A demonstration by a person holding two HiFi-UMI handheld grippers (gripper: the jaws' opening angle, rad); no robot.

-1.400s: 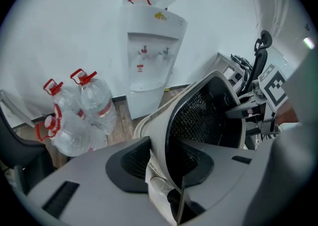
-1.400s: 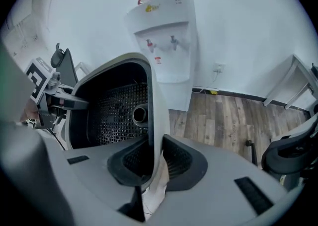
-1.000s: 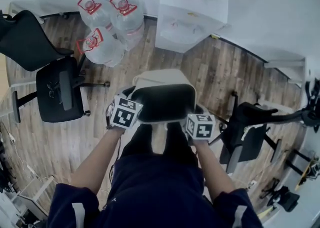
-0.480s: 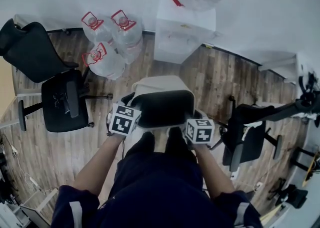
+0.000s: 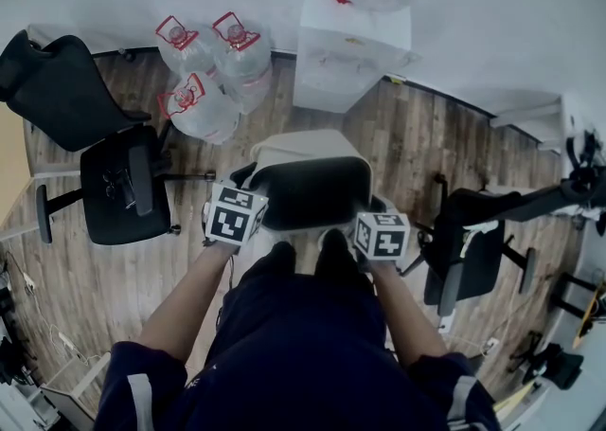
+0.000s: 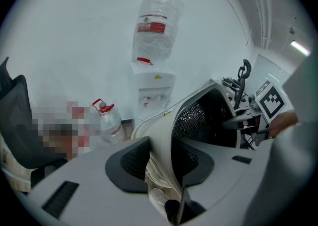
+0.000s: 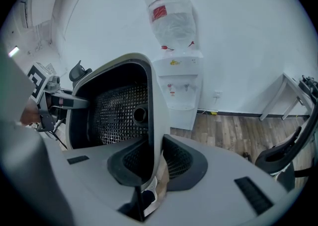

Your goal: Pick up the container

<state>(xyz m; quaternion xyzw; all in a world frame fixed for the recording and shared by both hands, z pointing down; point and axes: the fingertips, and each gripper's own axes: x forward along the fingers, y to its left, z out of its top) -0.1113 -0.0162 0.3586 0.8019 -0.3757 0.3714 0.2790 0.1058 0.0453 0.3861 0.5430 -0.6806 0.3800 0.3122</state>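
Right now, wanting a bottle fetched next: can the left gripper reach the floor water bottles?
Probably not: the left gripper is clamped on the container, as is the right gripper; the water bottles stand apart, beyond it.

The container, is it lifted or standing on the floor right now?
Lifted: left gripper and right gripper each clamp a side wall of the container, holding it above the wooden floor.

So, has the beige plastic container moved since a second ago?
Yes, slightly: the beige plastic container now sits closer to the white water dispenser in the head view.
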